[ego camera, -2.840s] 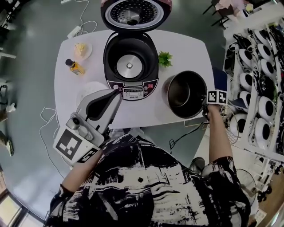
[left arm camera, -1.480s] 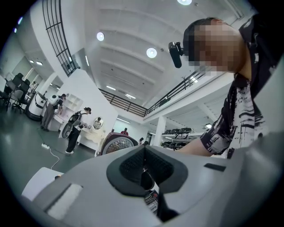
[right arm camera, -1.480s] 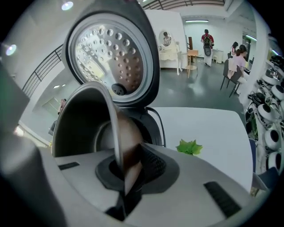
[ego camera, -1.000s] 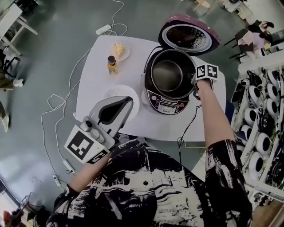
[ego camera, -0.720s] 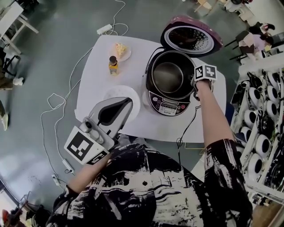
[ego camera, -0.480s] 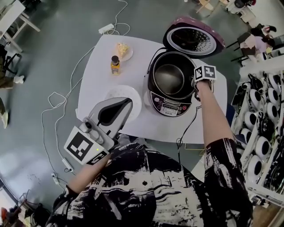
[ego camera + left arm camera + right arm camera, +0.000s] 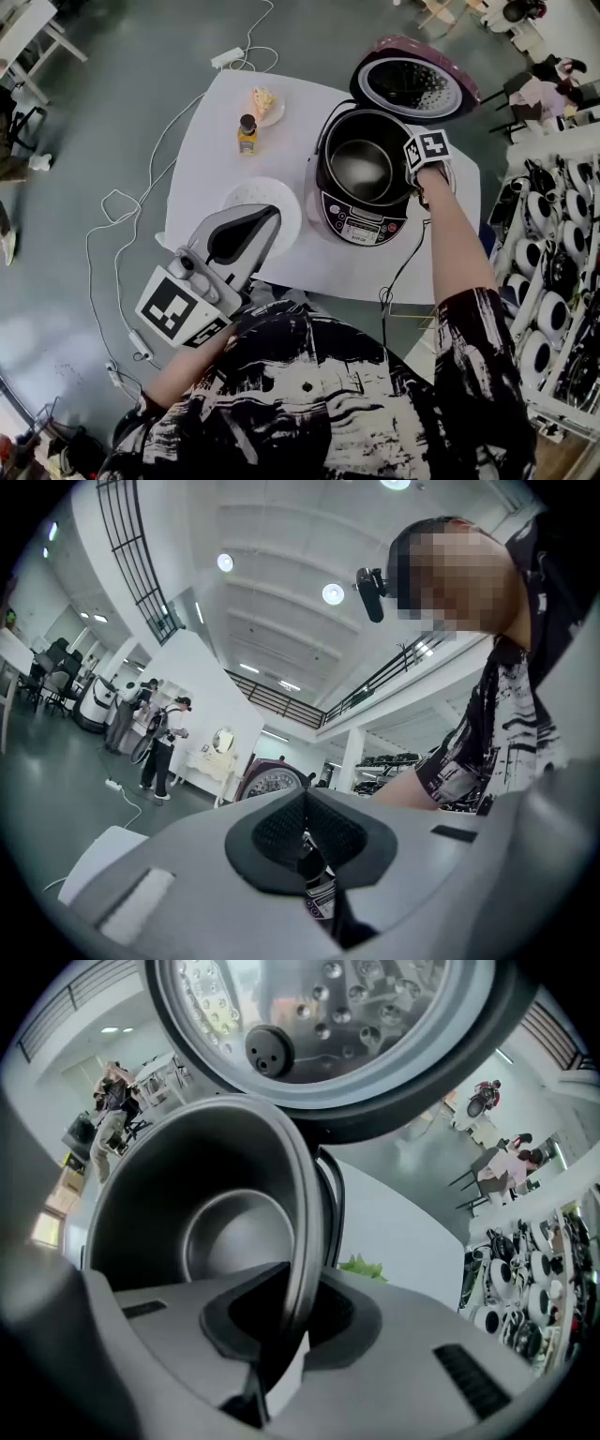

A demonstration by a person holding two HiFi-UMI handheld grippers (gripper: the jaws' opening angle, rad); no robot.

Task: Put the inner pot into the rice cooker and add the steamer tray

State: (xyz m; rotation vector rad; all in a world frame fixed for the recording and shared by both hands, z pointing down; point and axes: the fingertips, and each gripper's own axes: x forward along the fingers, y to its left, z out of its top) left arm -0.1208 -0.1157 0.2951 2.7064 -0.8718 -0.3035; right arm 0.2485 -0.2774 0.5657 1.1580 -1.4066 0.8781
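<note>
**Inner pot** (image 7: 361,169): dark metal, seated inside the open rice cooker (image 7: 361,227). Lid (image 7: 412,84) raised behind it.

**Right gripper** (image 7: 286,1326): pointed steeply down at the pot's right rim. Jaws nearly together, pads against the rim wall between them, having just eased a little wider.

**Left gripper** (image 7: 265,217): held near the torso, roughly level. Jaws together, nothing between them. Tip overlapping the steamer tray (image 7: 253,192) in the head view, raised above it.

**Steamer tray**: white, round, lying flat on the white table (image 7: 216,169), just left of the cooker.

**Also on the table**: amber bottle (image 7: 247,136) with dark cap and small plate of food (image 7: 265,103) near the far left corner. Green sprig (image 7: 366,1267) beside the cooker, seen in the right gripper view.
</note>
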